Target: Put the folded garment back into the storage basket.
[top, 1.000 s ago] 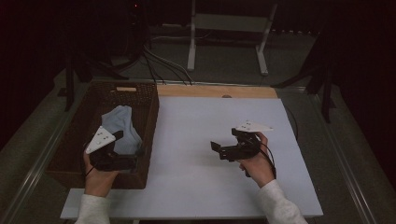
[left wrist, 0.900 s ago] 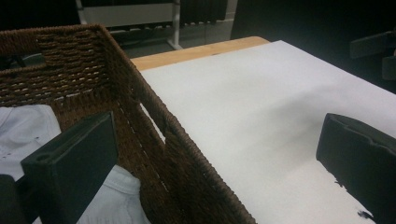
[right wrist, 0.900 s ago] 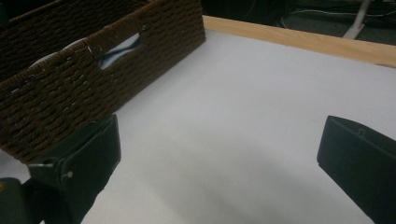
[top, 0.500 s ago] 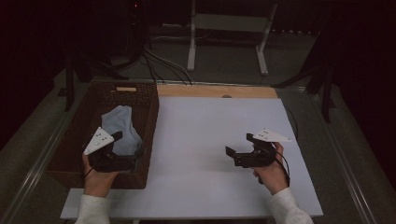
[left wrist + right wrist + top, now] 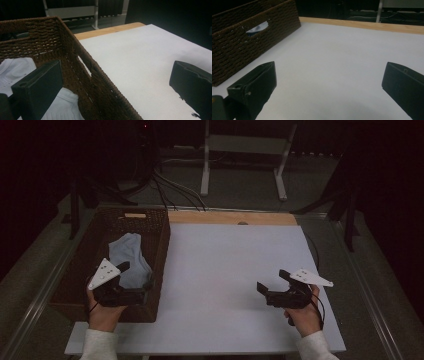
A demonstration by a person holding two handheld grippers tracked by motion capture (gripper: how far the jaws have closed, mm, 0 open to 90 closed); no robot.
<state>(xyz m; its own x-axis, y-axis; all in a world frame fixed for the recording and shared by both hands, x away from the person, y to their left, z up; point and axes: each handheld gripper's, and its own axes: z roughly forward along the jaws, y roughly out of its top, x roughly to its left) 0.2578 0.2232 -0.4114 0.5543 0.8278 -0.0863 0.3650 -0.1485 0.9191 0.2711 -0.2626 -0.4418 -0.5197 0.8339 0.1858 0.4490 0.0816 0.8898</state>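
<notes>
A dark woven basket (image 5: 159,245) stands on the left part of the white table (image 5: 230,255). A pale blue-white cloth (image 5: 127,257) lies crumpled inside it. My left gripper (image 5: 136,276) hovers open over the basket's near right corner. In the left gripper view its jaws straddle the basket wall (image 5: 82,62), one over the cloth (image 5: 15,70), the other over the table. My right gripper (image 5: 271,281) is open and holds nothing, low over the table's near right part. In the right gripper view the open gripper (image 5: 329,82) faces the basket (image 5: 242,47), and the cloth (image 5: 258,27) shows through the handle hole.
A bare wooden strip (image 5: 230,217) runs along the table's far edge. Behind it on the floor are a white metal stand (image 5: 245,150) and cables (image 5: 165,190). Dark stands flank the table at both sides.
My right gripper has drawn back to the right and toward the table's near edge, still open. The left gripper has stayed over the basket's corner.
</notes>
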